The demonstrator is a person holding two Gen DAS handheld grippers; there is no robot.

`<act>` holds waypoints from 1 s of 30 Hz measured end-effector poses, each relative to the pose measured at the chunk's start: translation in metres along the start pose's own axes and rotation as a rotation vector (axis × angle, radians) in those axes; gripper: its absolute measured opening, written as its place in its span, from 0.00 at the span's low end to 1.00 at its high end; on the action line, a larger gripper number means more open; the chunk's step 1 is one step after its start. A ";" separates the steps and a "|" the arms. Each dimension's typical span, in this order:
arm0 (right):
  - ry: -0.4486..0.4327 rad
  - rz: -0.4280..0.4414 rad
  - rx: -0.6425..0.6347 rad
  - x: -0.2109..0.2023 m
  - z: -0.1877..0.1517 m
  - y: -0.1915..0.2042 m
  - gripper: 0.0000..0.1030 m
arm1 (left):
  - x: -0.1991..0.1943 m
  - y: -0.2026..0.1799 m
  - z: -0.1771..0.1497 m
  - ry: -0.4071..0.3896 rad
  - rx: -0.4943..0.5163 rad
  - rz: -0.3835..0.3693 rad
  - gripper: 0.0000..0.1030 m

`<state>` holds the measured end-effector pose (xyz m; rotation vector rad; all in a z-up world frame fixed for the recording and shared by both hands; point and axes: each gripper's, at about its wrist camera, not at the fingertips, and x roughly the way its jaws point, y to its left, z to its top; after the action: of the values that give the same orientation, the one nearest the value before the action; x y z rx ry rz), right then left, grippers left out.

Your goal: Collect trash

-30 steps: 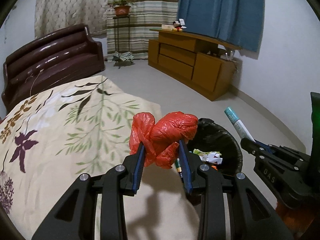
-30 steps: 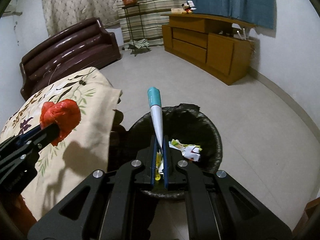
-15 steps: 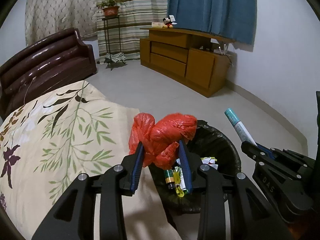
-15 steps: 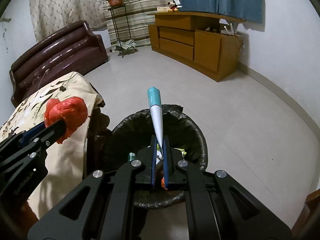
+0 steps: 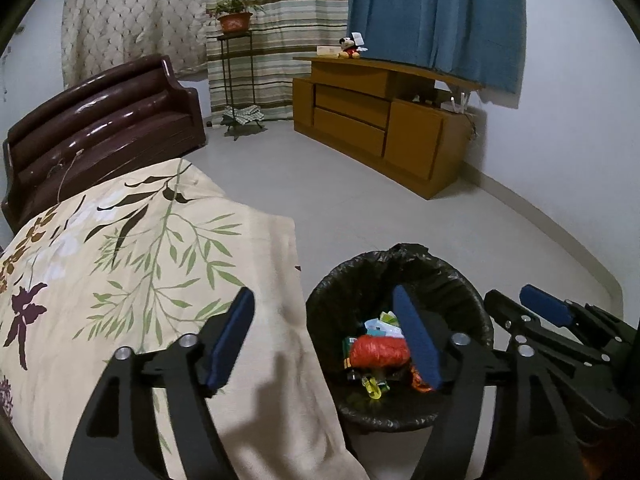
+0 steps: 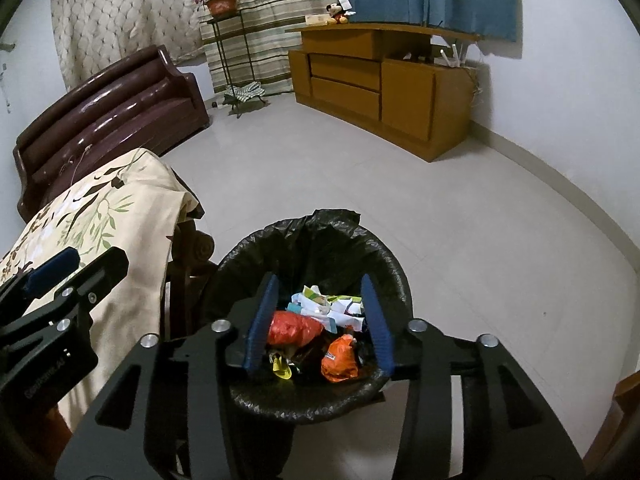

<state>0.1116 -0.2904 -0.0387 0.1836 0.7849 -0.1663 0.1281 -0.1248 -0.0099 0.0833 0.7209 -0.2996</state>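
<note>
The bed [image 5: 132, 264], under a flowered cover, fills the left of both views; the bin [image 6: 320, 404], lined with a black bag, stands on the floor just beside its edge.

The left gripper [image 5: 326, 338] hangs over the bed edge and the bin's near rim. Its jaws are opening and nothing is between them. The right gripper [image 6: 318, 320] hangs directly above the bin. Its jaws are also opening and empty.

The red bag [image 6: 294, 328] lies inside the bin on crumpled paper [image 6: 328, 306], next to an orange wrapper [image 6: 340, 360].

Step in hand, as judged: release over the bin. To do it well, let both pairs of jaws open fully before lifting away, and keep them above the rim so that nothing snags the liner.

Difference from a second ago: the left gripper then clenched the red bag and the right one pinched a white tube with a teal cap. Both are now let go. The tube cannot be made out among the trash.
</note>
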 end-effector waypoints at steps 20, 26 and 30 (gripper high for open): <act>-0.074 -0.004 -0.055 -0.052 -0.015 0.021 0.72 | -0.051 0.027 -0.016 -0.028 -0.063 0.060 0.73; -0.101 0.004 -0.068 -0.074 -0.019 0.024 0.76 | -0.071 0.033 -0.025 -0.048 -0.072 0.084 0.76; -0.114 0.010 -0.072 -0.085 -0.024 0.027 0.76 | -0.082 0.035 -0.029 -0.057 -0.074 0.094 0.76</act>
<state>0.0419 -0.2525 0.0082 0.1090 0.6753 -0.1381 0.0617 -0.0664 0.0220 0.0377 0.6684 -0.1842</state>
